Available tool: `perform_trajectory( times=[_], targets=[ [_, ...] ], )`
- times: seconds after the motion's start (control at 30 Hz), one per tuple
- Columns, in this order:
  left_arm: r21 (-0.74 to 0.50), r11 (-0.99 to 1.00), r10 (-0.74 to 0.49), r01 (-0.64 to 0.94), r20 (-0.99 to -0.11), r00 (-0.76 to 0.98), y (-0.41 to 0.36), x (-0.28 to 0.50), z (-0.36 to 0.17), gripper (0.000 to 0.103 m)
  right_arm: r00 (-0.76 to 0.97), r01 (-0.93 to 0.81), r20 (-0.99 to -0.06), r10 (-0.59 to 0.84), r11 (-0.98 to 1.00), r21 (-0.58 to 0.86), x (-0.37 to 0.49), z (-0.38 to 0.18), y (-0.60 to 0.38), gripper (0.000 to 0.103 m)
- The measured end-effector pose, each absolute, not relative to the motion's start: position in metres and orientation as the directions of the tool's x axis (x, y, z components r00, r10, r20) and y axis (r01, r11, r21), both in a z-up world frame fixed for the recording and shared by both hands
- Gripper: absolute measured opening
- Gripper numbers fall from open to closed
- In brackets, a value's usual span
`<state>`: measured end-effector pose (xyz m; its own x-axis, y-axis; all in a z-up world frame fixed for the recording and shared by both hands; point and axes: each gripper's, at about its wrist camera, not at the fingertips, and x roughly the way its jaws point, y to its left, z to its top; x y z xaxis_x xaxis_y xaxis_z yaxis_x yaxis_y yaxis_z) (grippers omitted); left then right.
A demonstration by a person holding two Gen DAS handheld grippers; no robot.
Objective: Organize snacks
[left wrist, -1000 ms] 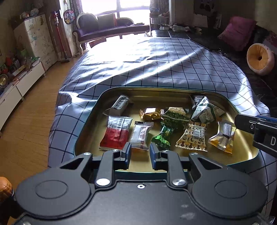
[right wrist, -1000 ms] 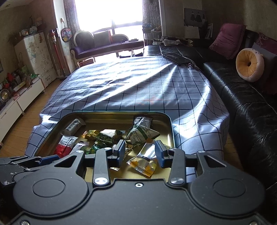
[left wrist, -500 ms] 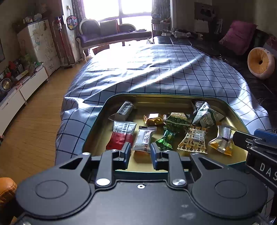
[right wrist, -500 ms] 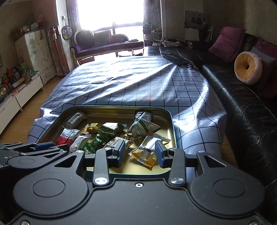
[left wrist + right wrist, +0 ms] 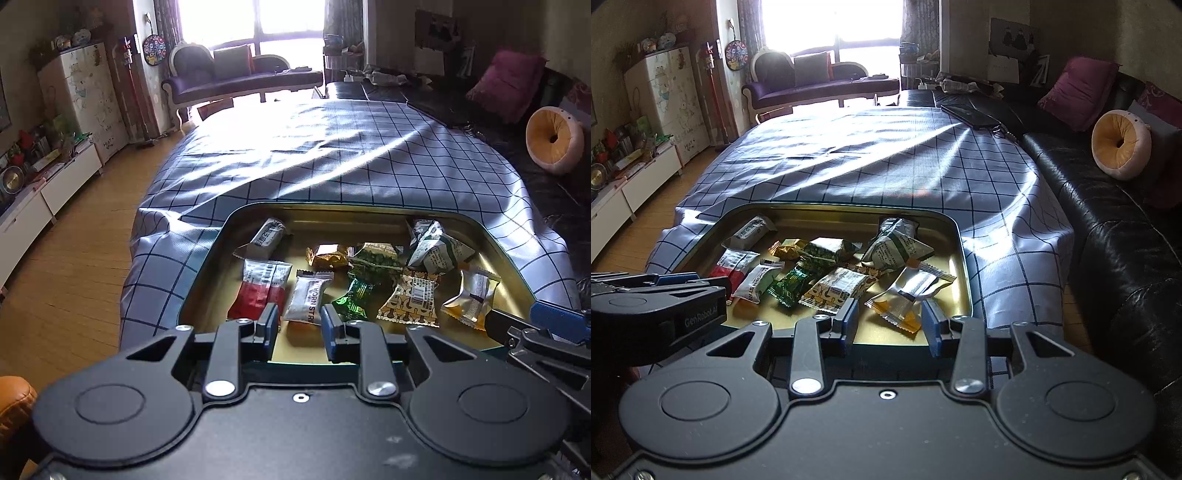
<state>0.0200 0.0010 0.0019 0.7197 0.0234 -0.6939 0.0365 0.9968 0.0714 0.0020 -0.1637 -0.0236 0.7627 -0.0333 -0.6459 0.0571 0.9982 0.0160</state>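
Observation:
A gold metal tray [image 5: 511, 266] [image 5: 962, 266] sits on the checked tablecloth and holds several wrapped snacks. Among them are a red-and-white packet [image 5: 260, 286], a white bar [image 5: 308, 297], a green candy [image 5: 352, 297], a patterned packet [image 5: 413, 297] and an orange-and-clear packet [image 5: 469, 299] [image 5: 908, 291]. My left gripper [image 5: 298, 325] is open and empty above the tray's near edge, in front of the white bar. My right gripper [image 5: 889, 323] is open and empty at the near edge, just short of the orange-and-clear packet.
The checked cloth [image 5: 332, 155] covers the table beyond the tray. A black sofa [image 5: 1108, 206] with a round orange cushion [image 5: 1121, 146] runs along the right. A dark phone-like slab [image 5: 971, 114] lies at the cloth's far right. Wood floor and cabinets lie to the left.
Both grippers have pulled back and risen a little from the tray, so the snacks sit farther ahead of the fingers. Both stay open. The snacks have not moved.

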Motion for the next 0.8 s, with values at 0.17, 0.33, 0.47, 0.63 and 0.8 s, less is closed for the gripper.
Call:
perform_trajectory(
  times=[0.17,0.33,0.47,0.63,0.8],
  targets=[
    [0.071,0.997,0.024,0.036,-0.694,0.72,0.0013,0.0198,0.0017,0.026,0.762,0.058,-0.647,-0.035,0.998,0.013,0.0021,-0.0246,-0.163,0.049],
    [0.073,0.997,0.023,0.038,-0.694,0.72,0.0018,0.0191,0.0008,0.026,0.761,0.058,-0.647,-0.035,0.998,0.013,0.0023,-0.0247,-0.1632,0.049],
    [0.071,0.997,0.021,0.04,-0.694,0.72,0.0019,0.0185,0.0003,0.026,0.761,0.057,-0.648,-0.036,0.998,0.013,0.0023,-0.0252,-0.1632,0.049],
    [0.071,0.997,0.019,0.042,-0.694,0.72,0.0018,0.0177,-0.0002,0.026,0.761,0.059,-0.648,-0.036,0.998,0.013,0.0024,-0.0252,-0.1633,0.049],
    [0.073,0.997,0.022,0.04,-0.698,0.716,0.0017,0.0181,-0.001,0.026,0.759,0.058,-0.65,-0.039,0.998,0.008,0.0018,-0.0281,-0.1627,0.049]
  ],
)
